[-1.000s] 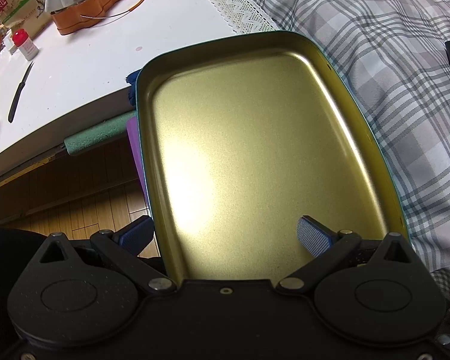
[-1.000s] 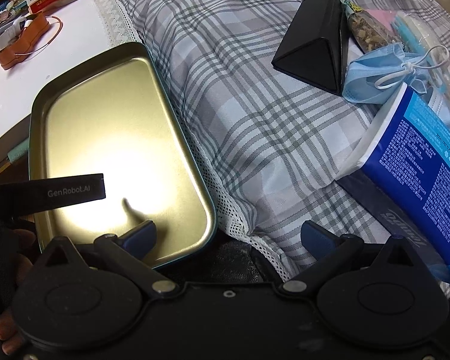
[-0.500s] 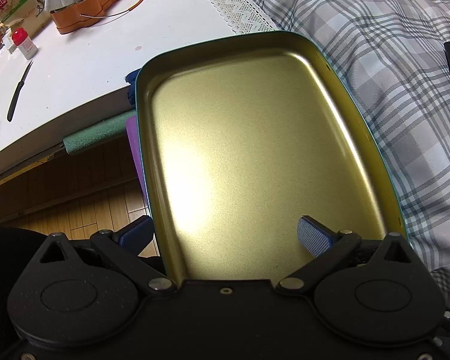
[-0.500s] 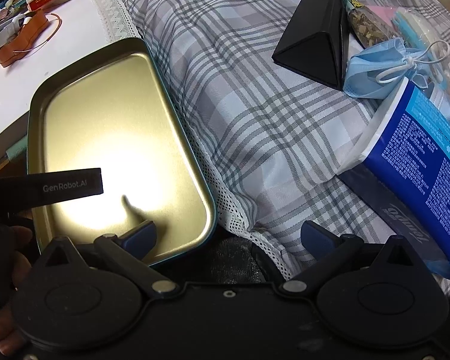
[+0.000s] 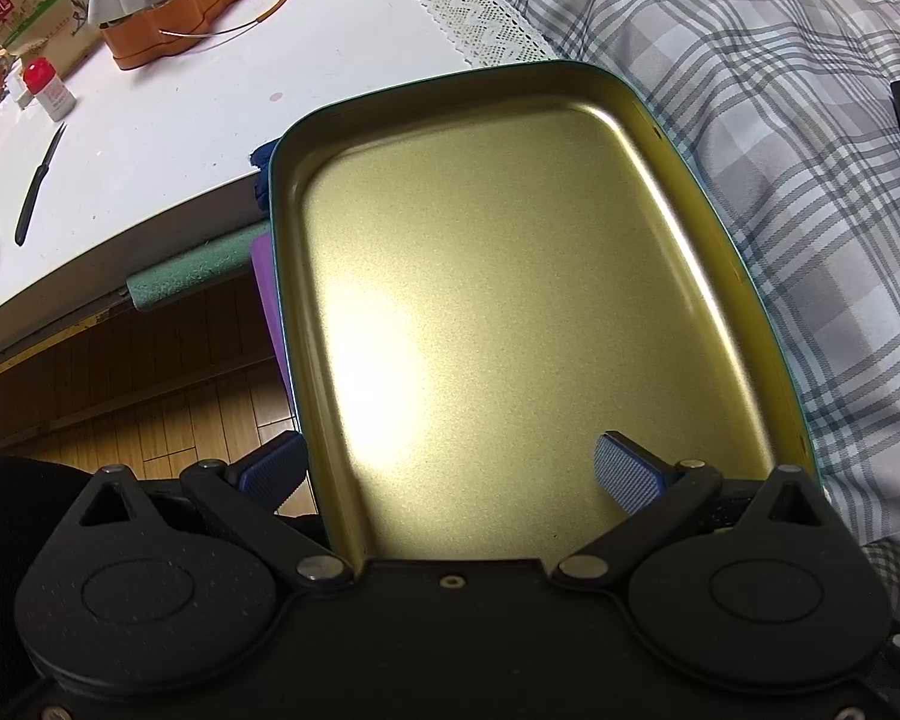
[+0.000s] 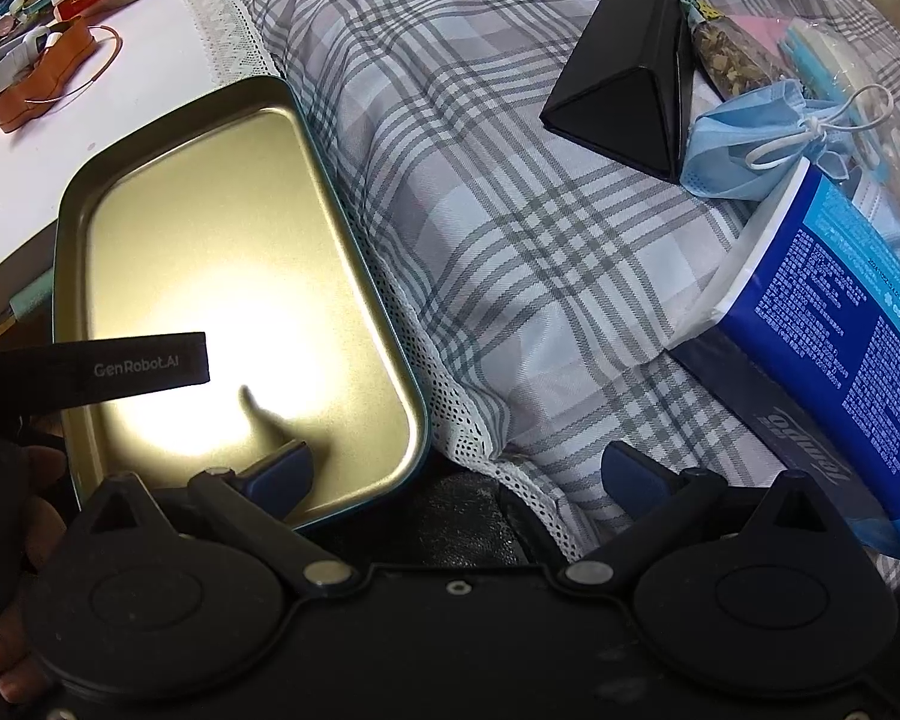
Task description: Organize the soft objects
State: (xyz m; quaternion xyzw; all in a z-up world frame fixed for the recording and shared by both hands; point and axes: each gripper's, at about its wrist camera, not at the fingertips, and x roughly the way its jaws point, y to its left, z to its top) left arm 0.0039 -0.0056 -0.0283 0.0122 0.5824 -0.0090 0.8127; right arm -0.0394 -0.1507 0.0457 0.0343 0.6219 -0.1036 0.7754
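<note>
A gold metal tray with a teal rim (image 5: 744, 276) lies empty beside a plaid pillow (image 5: 810, 138); it also shows in the right wrist view (image 6: 354, 222). My left gripper (image 5: 450, 471) is open over the tray's near end, one finger outside its left rim. My right gripper (image 6: 459, 474) is open and empty, spanning the tray's near right corner and the pillow's lace edge. A crumpled blue face mask (image 6: 750, 150), a blue tissue pack (image 6: 840, 312) and a black triangular case (image 6: 624, 102) lie on the plaid pillow (image 6: 510, 180).
A white table (image 5: 210, 108) holds an orange container (image 5: 174, 30), a small red-capped bottle (image 5: 48, 90) and a black pen (image 5: 36, 192). A green foam tube (image 5: 192, 276) sits under the table edge, with wooden floor (image 5: 150, 420) below. A bag of dried bits (image 6: 726, 54) lies by the case.
The right gripper has drifted slightly, so the tissue pack and mask sit a little lower and to the right in view. The left gripper has hardly moved.
</note>
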